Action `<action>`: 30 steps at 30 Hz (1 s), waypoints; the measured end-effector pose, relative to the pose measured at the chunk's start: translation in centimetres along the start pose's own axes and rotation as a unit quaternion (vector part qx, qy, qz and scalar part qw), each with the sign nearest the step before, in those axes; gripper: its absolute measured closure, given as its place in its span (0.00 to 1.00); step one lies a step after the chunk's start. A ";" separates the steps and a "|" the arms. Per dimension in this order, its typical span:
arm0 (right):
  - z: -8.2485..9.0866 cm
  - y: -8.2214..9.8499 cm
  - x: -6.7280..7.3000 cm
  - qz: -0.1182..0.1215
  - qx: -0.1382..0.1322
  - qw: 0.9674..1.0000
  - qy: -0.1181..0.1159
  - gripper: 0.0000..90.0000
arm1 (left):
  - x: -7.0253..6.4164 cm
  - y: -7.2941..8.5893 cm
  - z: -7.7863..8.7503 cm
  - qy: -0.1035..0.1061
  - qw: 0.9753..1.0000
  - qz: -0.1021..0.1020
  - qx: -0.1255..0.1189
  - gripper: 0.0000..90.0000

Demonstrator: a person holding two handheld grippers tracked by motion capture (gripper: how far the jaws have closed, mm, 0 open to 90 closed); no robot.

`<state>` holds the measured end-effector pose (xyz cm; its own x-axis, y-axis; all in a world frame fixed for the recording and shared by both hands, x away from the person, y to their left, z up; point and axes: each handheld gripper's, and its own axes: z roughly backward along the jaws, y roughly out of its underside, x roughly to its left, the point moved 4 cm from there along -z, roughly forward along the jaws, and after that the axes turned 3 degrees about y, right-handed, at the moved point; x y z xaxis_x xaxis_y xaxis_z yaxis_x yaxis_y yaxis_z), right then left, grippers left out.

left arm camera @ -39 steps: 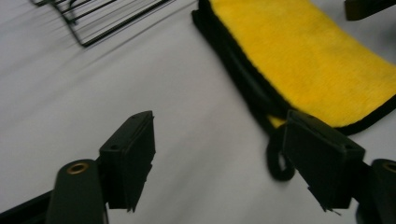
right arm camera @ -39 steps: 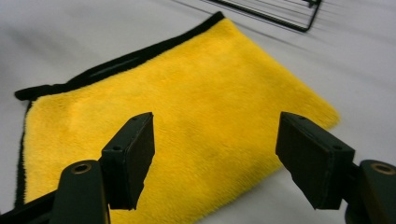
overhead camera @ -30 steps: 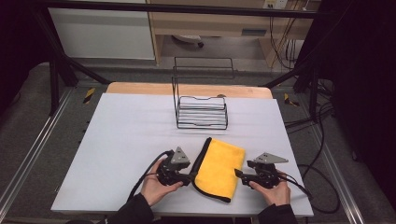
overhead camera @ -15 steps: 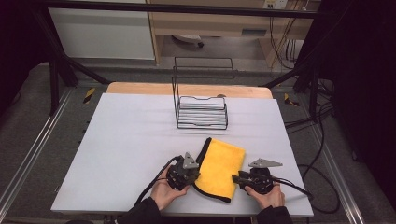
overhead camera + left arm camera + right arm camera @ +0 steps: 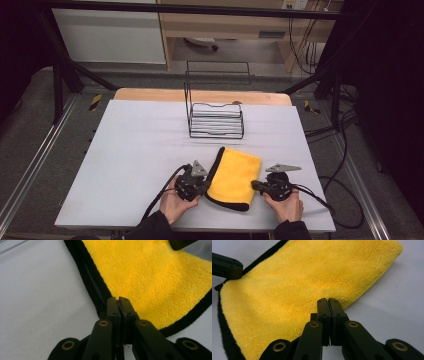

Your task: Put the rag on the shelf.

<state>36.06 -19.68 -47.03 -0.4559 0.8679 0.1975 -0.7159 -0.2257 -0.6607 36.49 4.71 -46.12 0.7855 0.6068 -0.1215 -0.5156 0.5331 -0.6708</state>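
1. Nearest the person, the left gripper (image 5: 202,187) sits at the black-bound left edge of the yellow microfibre cloth (image 5: 235,176). Its jaws are pressed together, and in the left gripper view they meet right at the cloth's black edging (image 5: 96,293), apparently pinching it; they had just been closing.
2. The right gripper (image 5: 256,185) is at the cloth's right, unbound edge. Its jaws have also just been closing and now stand together, nipping the fluffy fold, as the right gripper view shows.
3. The cloth lies folded on the white table (image 5: 135,150), at the near side, between the two hands.
4. Judgement: the step in hand is taking hold of the cloth at two opposite edges. The next move likely calls for lifting both hands together, evenly, so neither edge slips out.
5. Farther back stands a black wire rack (image 5: 216,120), well apart from the cloth.
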 end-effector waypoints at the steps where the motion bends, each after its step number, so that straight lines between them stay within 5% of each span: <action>1: -0.1 0.0 0.0 0.008 0.002 1.000 0.001 0.98 | 0.2 -0.2 0.1 0.001 1.000 -0.003 -0.005 0.95; 4: 0.0 0.1 -0.1 0.021 -0.003 1.000 0.004 0.91 | 1.2 -0.8 0.4 -0.024 0.999 -0.007 -0.021 0.78; 6: 0.3 0.1 -0.2 0.024 -0.017 0.999 0.013 0.82 | 1.9 -1.3 0.3 -0.016 1.000 0.003 -0.022 0.64; 12: 0.1 0.4 -0.6 0.018 -0.034 0.999 0.026 0.64 | 2.2 -1.2 -1.7 0.009 1.000 0.007 0.013 0.54; 20: -0.9 0.7 -0.2 0.008 -0.035 0.999 0.017 0.69 | 1.6 -0.7 -2.2 0.042 0.998 0.044 0.009 0.75; 25: -1.0 0.5 0.0 -0.007 -0.030 1.000 -0.006 0.90 | 1.2 -0.8 -2.1 0.031 0.999 0.043 0.013 0.88; 30: -1.0 0.0 0.0 0.007 -0.020 1.000 -0.009 0.96 | 0.4 -0.5 -1.5 0.018 0.999 0.042 0.015 0.90</action>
<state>36.59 -19.19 -47.77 -0.4757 0.8566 0.2001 -0.6881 -0.2206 -0.6913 37.54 3.81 -46.90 0.7505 0.6286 -0.2041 -0.5902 0.4983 -0.6351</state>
